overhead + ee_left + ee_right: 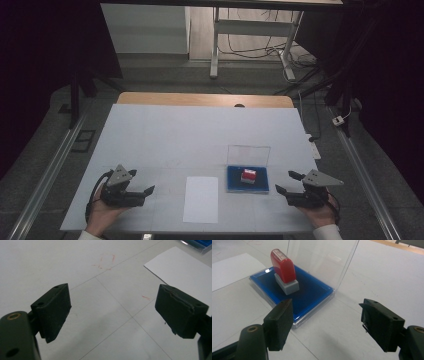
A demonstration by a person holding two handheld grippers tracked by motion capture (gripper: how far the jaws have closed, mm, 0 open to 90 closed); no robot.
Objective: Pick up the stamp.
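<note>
A white-covered table (150, 135) carries a paper sheet (201, 199) beside a blue ink pad (247, 180).

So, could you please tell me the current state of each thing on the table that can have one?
Ink pad case: open, clear lid standing upright at the back.
Stamp: standing upright on the blue pad, not held.
Sheet of paper: lying flat, blank, beside the case.
Left gripper: jaws open, holding nothing.
Right gripper: jaws open, holding nothing, aimed at the case.
</note>
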